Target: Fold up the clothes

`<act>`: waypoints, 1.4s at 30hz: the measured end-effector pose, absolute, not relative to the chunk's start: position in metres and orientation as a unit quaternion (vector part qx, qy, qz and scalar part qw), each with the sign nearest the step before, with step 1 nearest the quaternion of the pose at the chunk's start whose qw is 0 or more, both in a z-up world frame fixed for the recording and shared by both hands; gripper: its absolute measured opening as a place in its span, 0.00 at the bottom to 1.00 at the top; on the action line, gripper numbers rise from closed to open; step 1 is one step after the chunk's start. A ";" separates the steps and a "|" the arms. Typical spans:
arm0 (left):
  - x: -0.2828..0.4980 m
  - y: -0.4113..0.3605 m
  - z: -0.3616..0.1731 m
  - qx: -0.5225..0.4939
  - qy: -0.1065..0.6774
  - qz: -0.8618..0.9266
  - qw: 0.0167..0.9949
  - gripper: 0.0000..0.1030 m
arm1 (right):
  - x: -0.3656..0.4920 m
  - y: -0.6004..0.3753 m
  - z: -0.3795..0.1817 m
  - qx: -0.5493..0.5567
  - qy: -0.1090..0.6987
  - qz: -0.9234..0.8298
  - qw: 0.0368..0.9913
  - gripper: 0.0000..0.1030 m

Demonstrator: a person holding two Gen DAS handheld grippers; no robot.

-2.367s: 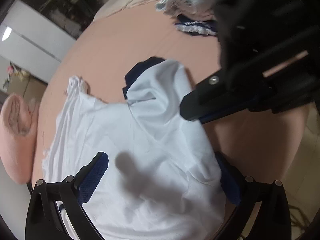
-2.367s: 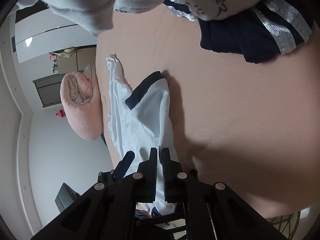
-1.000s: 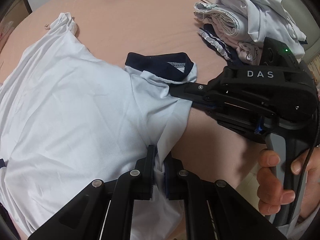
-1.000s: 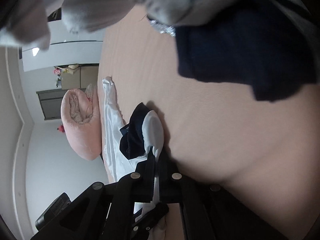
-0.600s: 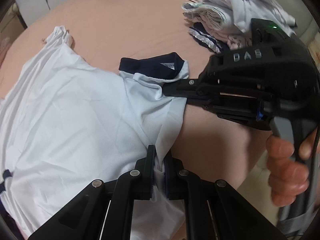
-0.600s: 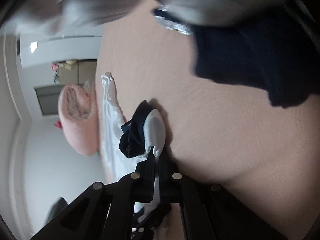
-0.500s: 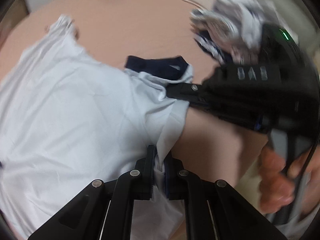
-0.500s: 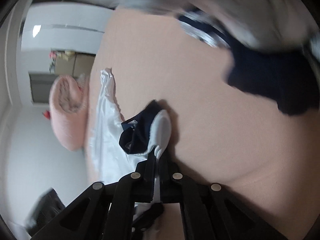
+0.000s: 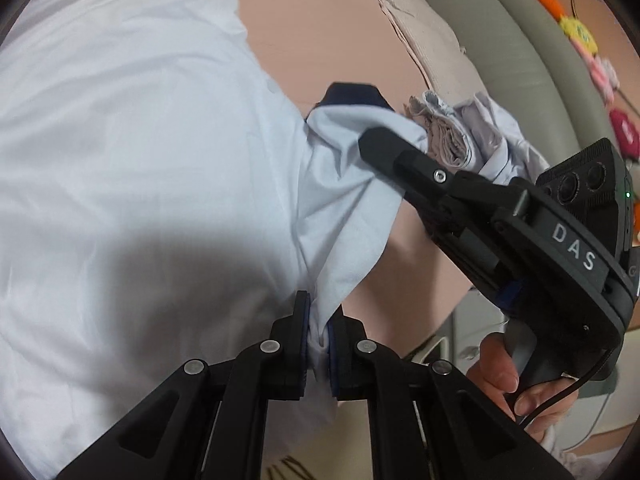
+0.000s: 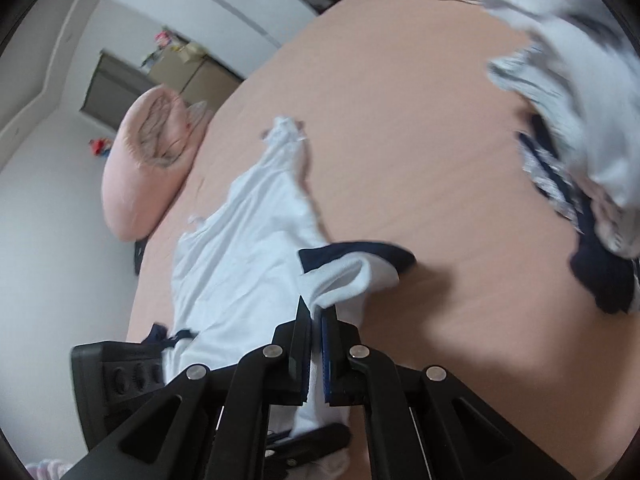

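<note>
The left hand-held gripper [image 9: 318,322] is clamped tight on a fold of the white shirt [image 9: 132,152], the cloth pinched between its blue-lined pads at the shirt's edge. Just beyond it, the right hand-held gripper [image 10: 316,320] is likewise closed on the same shirt, gripping the fabric close under the navy collar [image 10: 356,254], which curls over beside its tips. In the left wrist view the right tool reaches in from the right side, a person's hand [image 9: 504,376] wrapped round its grip, and the stretch of shirt between the two tools is lifted off the bed [image 10: 400,120] in a slack fold. The rest of the shirt lies spread on the peach-pink sheet, one sleeve trailing away toward a pink pillow [image 10: 148,160] at the bed's far edge. A heap of other clothes [image 10: 576,128], white and navy, sits on the bed off to the right, well apart from the shirt's body.
</note>
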State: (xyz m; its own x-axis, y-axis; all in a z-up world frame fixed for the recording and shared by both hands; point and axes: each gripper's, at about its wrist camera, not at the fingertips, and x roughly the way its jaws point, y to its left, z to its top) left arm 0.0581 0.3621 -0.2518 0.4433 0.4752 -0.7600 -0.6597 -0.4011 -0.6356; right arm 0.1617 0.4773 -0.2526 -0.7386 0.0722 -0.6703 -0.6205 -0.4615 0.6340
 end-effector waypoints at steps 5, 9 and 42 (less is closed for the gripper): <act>0.060 0.353 -0.251 -0.653 0.059 0.517 0.550 0.06 | 0.143 0.458 -0.237 -0.306 0.434 0.826 0.190 0.01; 0.054 0.348 -0.253 -0.654 0.055 0.520 0.546 0.06 | 0.124 0.437 -0.224 -0.327 0.372 0.852 0.169 0.01; 0.082 0.339 -0.266 -0.690 -0.041 0.554 0.464 0.07 | 0.120 0.455 -0.207 -0.309 0.484 0.819 0.013 0.37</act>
State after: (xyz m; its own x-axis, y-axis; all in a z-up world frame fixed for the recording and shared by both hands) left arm 0.0821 0.3389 -0.2664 0.3826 0.5708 -0.7265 -0.4583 -0.5655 -0.6857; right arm 0.1198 0.4555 -0.2069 -0.8087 -0.2778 -0.5185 -0.3200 -0.5319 0.7841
